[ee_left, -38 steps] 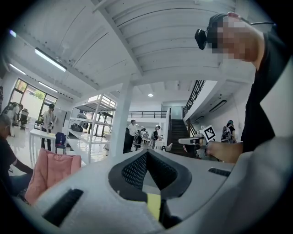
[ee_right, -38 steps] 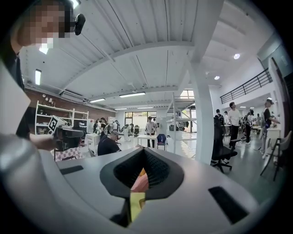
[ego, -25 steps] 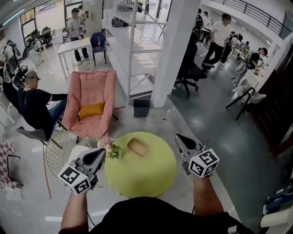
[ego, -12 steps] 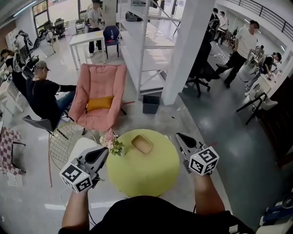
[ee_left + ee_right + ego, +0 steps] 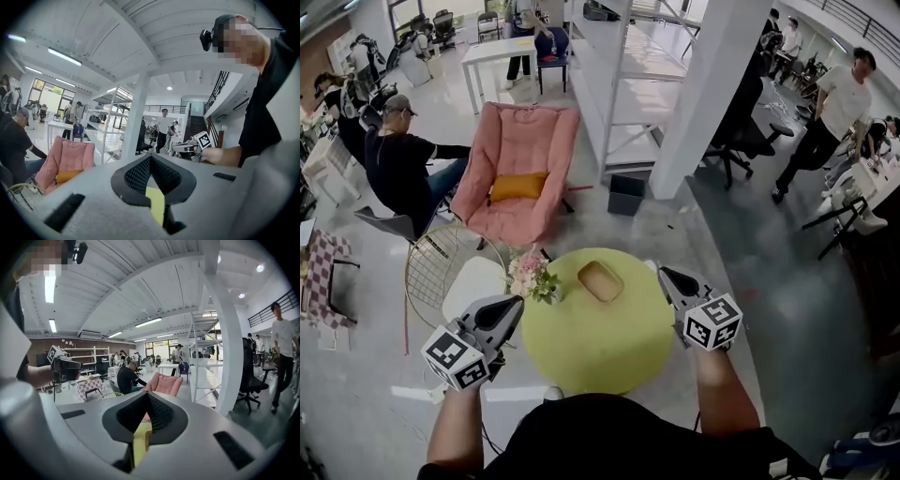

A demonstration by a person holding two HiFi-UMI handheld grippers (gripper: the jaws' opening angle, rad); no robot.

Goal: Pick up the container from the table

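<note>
A small tan container point(image 5: 600, 280) sits on the far part of a round yellow-green table point(image 5: 581, 361), and neither gripper touches it. A bunch of pale flowers point(image 5: 530, 277) stands at the table's left edge. The left gripper point(image 5: 514, 304) hangs over the table's left rim, just beside the flowers. Its tips point toward the far side, and its jaws are pressed together with nothing between them. The right gripper point(image 5: 665, 273) hangs at the table's right rim, level with the container and apart from it. Its jaws are also closed tight and empty. Beyond the table stand a pink chair point(image 5: 520, 141) with an orange cushion point(image 5: 517, 187), a wire chair point(image 5: 441, 272), a dark bin point(image 5: 627, 194) and a white pillar point(image 5: 712, 84). A seated person in black point(image 5: 403, 164) is left of the pink chair.
</note>
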